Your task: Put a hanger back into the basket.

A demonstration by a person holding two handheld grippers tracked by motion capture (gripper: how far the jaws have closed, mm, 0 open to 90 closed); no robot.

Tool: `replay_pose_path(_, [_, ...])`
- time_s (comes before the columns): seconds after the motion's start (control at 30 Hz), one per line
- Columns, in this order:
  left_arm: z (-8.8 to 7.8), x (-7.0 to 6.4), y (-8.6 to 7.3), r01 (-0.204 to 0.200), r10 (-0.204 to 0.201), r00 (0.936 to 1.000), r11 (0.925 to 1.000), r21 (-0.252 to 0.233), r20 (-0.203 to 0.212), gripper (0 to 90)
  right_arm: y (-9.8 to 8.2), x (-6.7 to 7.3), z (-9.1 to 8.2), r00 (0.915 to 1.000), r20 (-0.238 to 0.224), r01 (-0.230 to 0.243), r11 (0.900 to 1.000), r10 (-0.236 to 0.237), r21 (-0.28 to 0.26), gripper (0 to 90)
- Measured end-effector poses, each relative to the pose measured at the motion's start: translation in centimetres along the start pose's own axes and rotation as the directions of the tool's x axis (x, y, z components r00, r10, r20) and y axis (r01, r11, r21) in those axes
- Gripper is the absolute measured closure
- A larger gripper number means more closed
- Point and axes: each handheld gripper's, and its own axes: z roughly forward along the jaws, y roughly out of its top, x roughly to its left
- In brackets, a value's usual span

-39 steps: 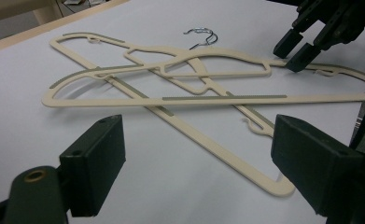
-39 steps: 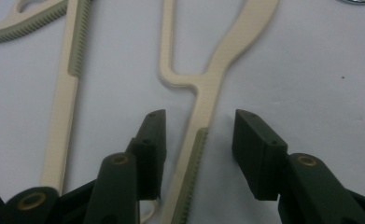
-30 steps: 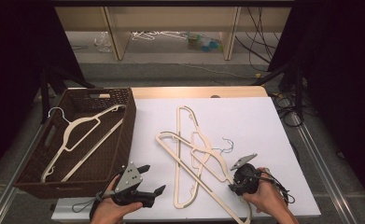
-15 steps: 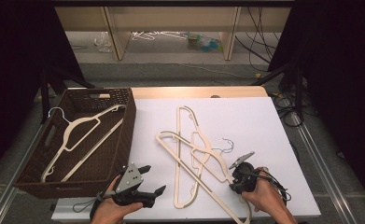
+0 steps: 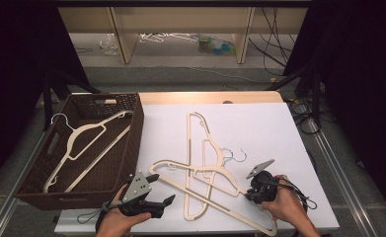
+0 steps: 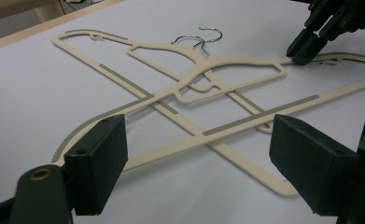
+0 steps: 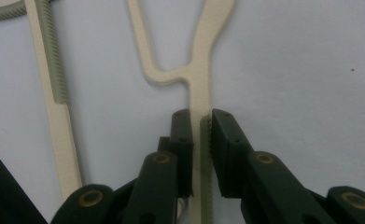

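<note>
Gripping step under way: closing of right gripper (image 5: 253, 190) on the shoulder arm of the topmost cream hanger (image 5: 208, 180), near the front edge of the white table (image 5: 269, 128), toward its right corner. Jaws having just been closing, now pressing both sides of the thin arm with its ribbed grey strip (image 7: 207, 140) between the pads, as seen in the right gripper view. Lying crossed beneath it: 2 further hangers (image 5: 200, 133), hooks (image 6: 200, 37) pointing toward the table's middle. Sitting along the left edge: brown wicker basket (image 5: 131, 128), already holding 1 hanger (image 5: 87, 143).

Left gripper (image 5: 153, 190) hovering near the front edge beside the basket, jaws standing wide apart and holding nothing, facing the pile.

Judging the likely aim: clearing hangers into the basket. Next move calling for a straight lift, freeing the gripped hanger without dragging the 2 beneath. Risk: snagging of hooks, swinging from an off-centre hold.
</note>
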Motion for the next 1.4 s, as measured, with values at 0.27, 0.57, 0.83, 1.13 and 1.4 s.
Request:
replay_pose_path(0.27, [0.5,0.0,0.2,-0.014,0.014,0.9999,0.9998,0.012,-0.001,19.7,-0.1,-0.4,0.2,0.9995,-0.023,0.019,1.000,-0.020,-0.022,79.1])
replay_pose_path(0.57, [2.3,0.4,1.2,-0.024,0.024,0.9997,0.9995,0.020,0.009,20.1,-0.1,-0.3,0.4,0.9981,-0.028,0.053,0.998,-0.054,-0.040,77.2])
replay_pose_path(0.83, [5.4,0.9,2.4,-0.022,0.021,0.9993,0.9984,0.052,0.033,20.3,0.0,-0.1,0.3,0.9969,-0.003,0.078,0.996,-0.078,-0.046,79.8])
replay_pose_path(1.13, [9.1,1.4,3.5,-0.057,0.049,0.9963,0.9928,0.106,0.070,24.9,0.5,0.4,-1.0,0.9915,0.016,0.130,0.990,-0.129,-0.061,79.8])
replay_pose_path(1.4, [12.9,0.5,4.2,-0.149,0.135,0.9875,0.9680,0.202,0.081,30.8,0.8,1.1,-2.1,0.9874,0.035,0.157,0.985,-0.154,-0.071,79.8])
